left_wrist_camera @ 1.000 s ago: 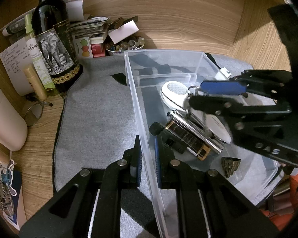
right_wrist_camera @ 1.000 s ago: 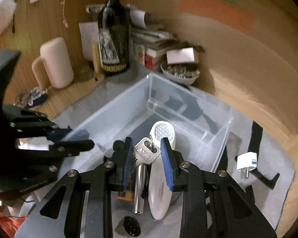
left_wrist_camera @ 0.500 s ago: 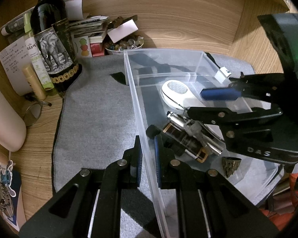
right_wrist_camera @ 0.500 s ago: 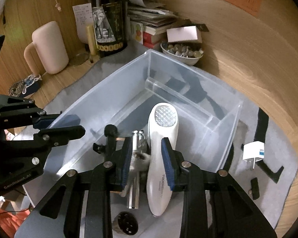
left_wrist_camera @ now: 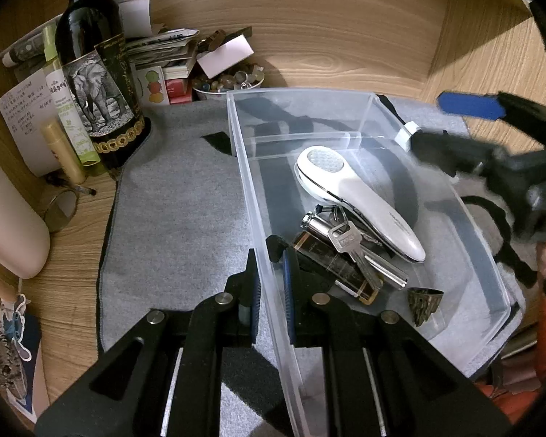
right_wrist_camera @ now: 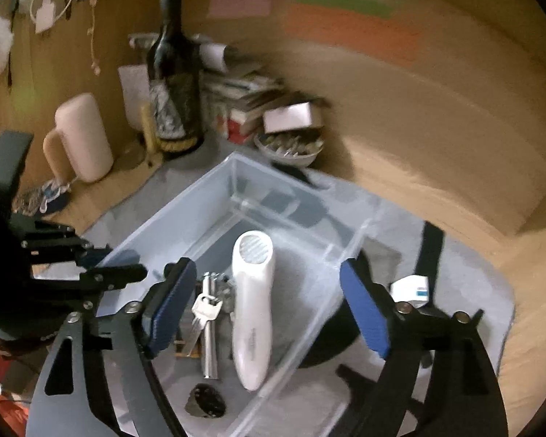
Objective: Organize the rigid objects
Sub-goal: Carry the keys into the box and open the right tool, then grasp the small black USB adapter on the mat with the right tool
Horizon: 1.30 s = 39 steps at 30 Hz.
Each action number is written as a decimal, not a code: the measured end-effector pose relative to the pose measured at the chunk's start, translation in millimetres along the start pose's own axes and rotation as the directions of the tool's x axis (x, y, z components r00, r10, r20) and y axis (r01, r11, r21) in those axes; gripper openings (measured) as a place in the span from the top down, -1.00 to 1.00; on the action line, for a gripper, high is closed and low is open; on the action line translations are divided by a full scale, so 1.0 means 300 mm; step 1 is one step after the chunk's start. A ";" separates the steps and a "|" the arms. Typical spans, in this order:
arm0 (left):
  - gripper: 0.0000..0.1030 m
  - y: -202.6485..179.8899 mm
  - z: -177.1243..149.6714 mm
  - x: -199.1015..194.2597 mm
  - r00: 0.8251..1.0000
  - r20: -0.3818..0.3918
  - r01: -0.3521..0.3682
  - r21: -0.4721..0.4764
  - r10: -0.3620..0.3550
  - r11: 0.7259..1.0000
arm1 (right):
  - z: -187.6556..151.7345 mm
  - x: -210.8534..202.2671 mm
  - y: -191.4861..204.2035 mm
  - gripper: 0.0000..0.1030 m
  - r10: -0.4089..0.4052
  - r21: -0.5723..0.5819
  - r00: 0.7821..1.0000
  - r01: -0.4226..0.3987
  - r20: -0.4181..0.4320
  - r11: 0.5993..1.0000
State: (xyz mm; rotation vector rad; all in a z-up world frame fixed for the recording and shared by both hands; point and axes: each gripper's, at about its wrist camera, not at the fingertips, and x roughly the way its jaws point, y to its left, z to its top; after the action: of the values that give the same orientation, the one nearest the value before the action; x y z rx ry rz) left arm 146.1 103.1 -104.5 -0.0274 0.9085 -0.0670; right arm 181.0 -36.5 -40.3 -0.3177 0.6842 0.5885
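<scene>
Clamping down on the near wall of the clear plastic bin [left_wrist_camera: 411, 331], the left gripper [left_wrist_camera: 269, 284] has its 2 blue pads pinched on either side of that wall, jaws as tight as they go. Over on the other side, the right gripper [right_wrist_camera: 265, 313] hangs above the bin with its jaws spread wide, having just been opening, and nothing sits between the pads. Down in the bin the silver key [left_wrist_camera: 349, 251] now lies flat across a chrome cylinder [left_wrist_camera: 389, 273] and a dark amber-ended case [left_wrist_camera: 331, 262], right beside the white handheld device [left_wrist_camera: 360, 200]. Its ring is tucked under the device's edge and hard to make out. A small bronze ring-like piece [left_wrist_camera: 424, 304] sits apart near the bin's front corner. From the right wrist view everything is smeared with motion blur; the wine bottle [right_wrist_camera: 174, 83] label is unreadable there, though the left view shows an elephant on it. A white plug adapter [right_wrist_camera: 411, 289] lies outside the bin on the grey mat [left_wrist_camera: 182, 218], partly cut off behind the right finger. A fingertip shows at the far right edge.
</scene>
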 end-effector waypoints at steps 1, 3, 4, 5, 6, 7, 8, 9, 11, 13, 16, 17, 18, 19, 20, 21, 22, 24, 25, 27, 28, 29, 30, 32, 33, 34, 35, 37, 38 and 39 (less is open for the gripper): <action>0.78 0.000 0.000 0.000 1.000 -0.001 -0.001 0.000 0.001 1.000 | 0.002 -0.010 -0.011 -0.59 -0.006 0.006 1.000 0.006 0.008 1.000; 0.78 -0.002 0.000 0.000 1.000 -0.002 -0.004 0.000 0.004 1.000 | 0.005 -0.031 -0.036 -0.60 -0.024 0.021 0.999 0.024 0.026 0.999; 0.78 -0.001 -0.001 -0.001 1.000 -0.002 -0.005 0.000 0.005 1.000 | 0.004 -0.041 -0.051 -0.62 -0.037 0.027 0.999 0.036 0.033 0.999; 0.78 -0.004 -0.001 -0.001 1.000 -0.003 -0.006 0.000 0.006 1.000 | 0.003 -0.050 -0.067 -0.64 -0.052 0.035 0.998 0.051 0.040 0.998; 0.78 -0.005 -0.001 -0.002 1.000 -0.003 -0.007 0.000 0.007 1.000 | 0.000 -0.056 -0.078 -0.65 -0.063 0.042 0.997 0.061 0.044 0.997; 0.78 -0.006 -0.001 -0.002 1.000 -0.003 -0.008 0.000 0.008 1.000 | -0.003 -0.064 -0.093 -0.66 -0.074 0.054 0.996 0.072 0.047 0.996; 0.78 -0.007 -0.001 -0.002 1.000 -0.004 -0.009 0.001 0.009 1.000 | -0.006 -0.070 -0.110 -0.66 -0.084 0.067 0.995 0.080 0.049 0.995; 0.78 -0.007 0.000 -0.002 1.000 -0.004 -0.009 0.001 0.009 1.000 | -0.009 -0.075 -0.130 -0.66 -0.095 0.082 0.994 0.091 0.049 0.992; 0.78 -0.006 -0.001 -0.003 1.000 -0.003 -0.009 0.001 0.009 1.000 | -0.016 -0.083 -0.168 -0.66 -0.120 0.112 0.992 0.114 0.048 0.987; 0.78 -0.007 0.000 -0.002 1.000 -0.003 -0.008 0.000 0.008 1.000 | -0.027 -0.089 -0.212 -0.66 -0.149 0.147 0.988 0.141 0.043 0.979; 0.78 -0.008 0.000 -0.002 1.000 -0.003 -0.009 0.000 0.009 1.000 | -0.055 -0.093 -0.285 -0.66 -0.189 0.200 0.982 0.180 0.023 0.963; 0.78 -0.008 0.000 -0.003 1.000 -0.003 -0.009 0.001 0.009 1.000 | -0.067 -0.090 -0.311 -0.66 -0.202 0.218 0.979 0.195 0.012 0.956; 0.78 -0.008 0.000 -0.002 1.000 -0.003 -0.010 0.001 0.010 1.000 | -0.079 -0.085 -0.331 -0.66 -0.210 0.232 0.978 0.204 0.001 0.951; 0.78 -0.007 0.000 -0.002 1.000 -0.003 -0.009 0.001 0.009 1.000 | -0.091 -0.079 -0.352 -0.66 -0.219 0.247 0.976 0.214 -0.011 0.945; 0.78 -0.007 0.000 -0.002 1.000 -0.003 -0.009 0.000 0.009 1.000 | -0.104 -0.068 -0.375 -0.66 -0.226 0.261 0.974 0.224 -0.025 0.939; 0.78 -0.007 0.000 -0.002 1.000 -0.003 -0.008 0.000 0.008 1.000 | -0.122 -0.054 -0.403 -0.66 -0.233 0.274 0.972 0.236 -0.044 0.932; 0.78 -0.007 0.000 -0.002 1.000 -0.003 -0.008 0.000 0.008 1.000 | -0.136 -0.040 -0.424 -0.66 -0.237 0.285 0.970 0.243 -0.057 0.927; 0.78 -0.007 0.000 -0.003 1.000 -0.003 -0.008 -0.001 0.008 1.000 | -0.169 0.003 -0.465 -0.66 -0.239 0.302 0.966 0.257 -0.098 0.918; 0.78 -0.007 0.000 -0.002 1.000 -0.003 -0.008 0.001 0.009 1.000 | -0.184 0.023 -0.478 -0.66 -0.237 0.307 0.964 0.262 -0.117 0.915; 0.78 -0.007 0.000 -0.002 1.000 -0.004 -0.009 0.000 0.009 1.000 | -0.218 0.072 -0.499 -0.66 -0.232 0.307 0.959 0.273 -0.162 0.912; 0.78 -0.007 0.000 -0.002 1.000 -0.004 -0.009 0.001 0.009 1.000 | -0.232 0.090 -0.505 -0.66 -0.229 0.305 0.957 0.275 -0.180 0.912; 0.78 -0.007 0.000 -0.002 1.000 -0.004 -0.009 0.001 0.009 1.000 | -0.247 0.110 -0.510 -0.64 -0.225 0.302 0.954 0.278 -0.199 0.912; 0.78 -0.007 0.000 -0.002 1.000 -0.004 -0.009 0.002 0.009 1.000 | -0.265 0.129 -0.513 -0.62 -0.217 0.298 0.951 0.277 -0.219 0.914; 0.78 -0.007 -0.001 -0.004 1.000 -0.004 -0.009 0.003 0.009 1.000 | -0.289 0.161 -0.515 -0.59 -0.208 0.291 0.947 0.277 -0.247 0.916; 0.78 -0.006 -0.001 -0.004 1.000 -0.004 -0.009 0.002 0.009 1.000 | -0.302 0.175 -0.515 -0.58 -0.204 0.285 0.943 0.278 -0.263 0.917; 0.78 -0.007 -0.001 -0.004 1.000 -0.004 -0.009 0.002 0.009 1.000 | -0.313 0.184 -0.517 -0.46 -0.199 0.282 0.941 0.277 -0.275 0.919; 0.78 -0.007 -0.001 -0.004 1.000 -0.004 -0.009 0.001 0.009 1.000 | -0.321 0.195 -0.519 -0.29 -0.188 0.284 0.940 0.271 -0.286 0.920; 0.78 -0.007 -0.001 -0.004 1.000 -0.003 -0.008 0.000 0.008 1.000 | -0.328 0.194 -0.525 -0.24 -0.170 0.301 0.947 0.252 -0.273 0.920; 0.78 -0.007 -0.001 -0.004 1.000 -0.003 -0.009 0.001 0.009 1.000 | -0.326 0.194 -0.527 -0.11 -0.168 0.303 0.948 0.250 -0.270 0.920; 0.78 -0.007 -0.001 -0.004 1.000 -0.003 -0.009 0.001 0.009 1.000 | -0.325 0.189 -0.526 -0.01 -0.159 0.303 0.951 0.238 -0.263 0.923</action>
State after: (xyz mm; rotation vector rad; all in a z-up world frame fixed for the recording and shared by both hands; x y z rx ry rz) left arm 145.2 101.2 -103.6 -0.0221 0.9119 -0.0597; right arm 262.9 -183.5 -136.8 -0.1391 0.9521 0.2327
